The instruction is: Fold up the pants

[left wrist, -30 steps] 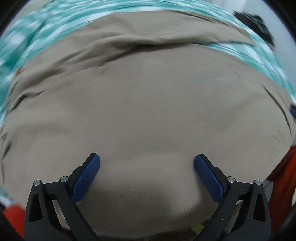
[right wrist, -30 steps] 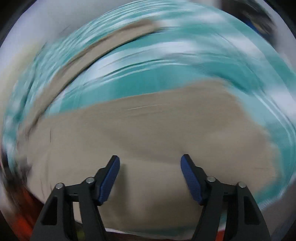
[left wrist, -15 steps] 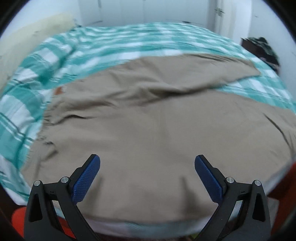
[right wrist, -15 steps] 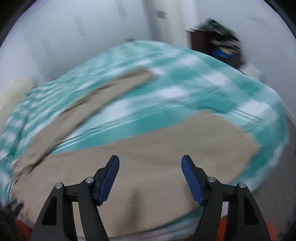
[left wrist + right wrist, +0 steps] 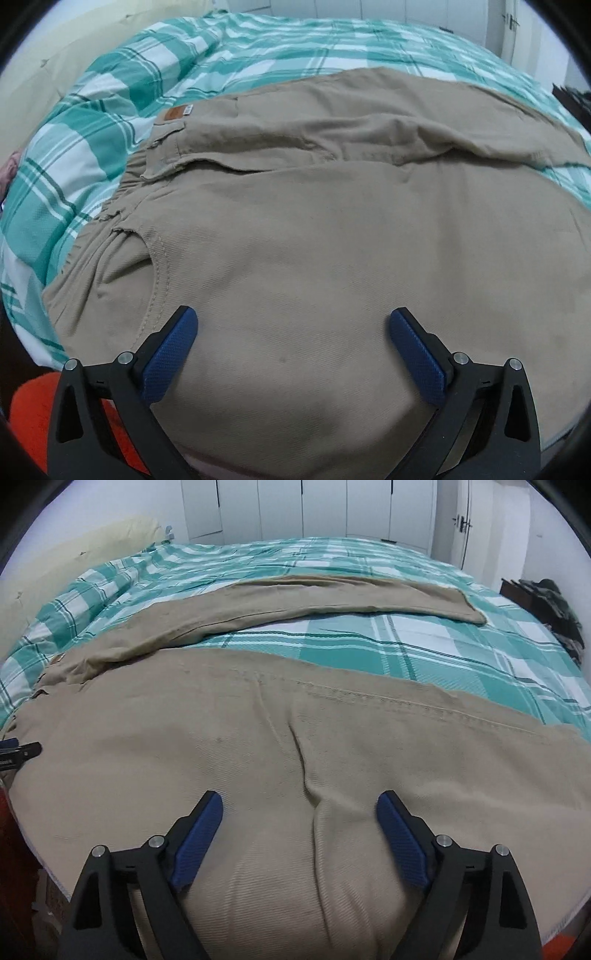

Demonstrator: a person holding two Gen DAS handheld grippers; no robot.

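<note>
- pants (image 5: 332, 236) spread flat on the bed (image 5: 110, 96); waist end at the bed's left side; one leg (image 5: 332, 594) lies further up the bed
- left gripper (image 5: 293, 343) jaws wide apart above the pants, holding nothing
- right gripper (image 5: 299, 827) same; over the near leg

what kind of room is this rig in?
Most likely a bedroom. Khaki pants lie spread on a bed with a green-and-white plaid cover, a pale pillow sits at the far left, and white wardrobe doors line the back wall.
</note>
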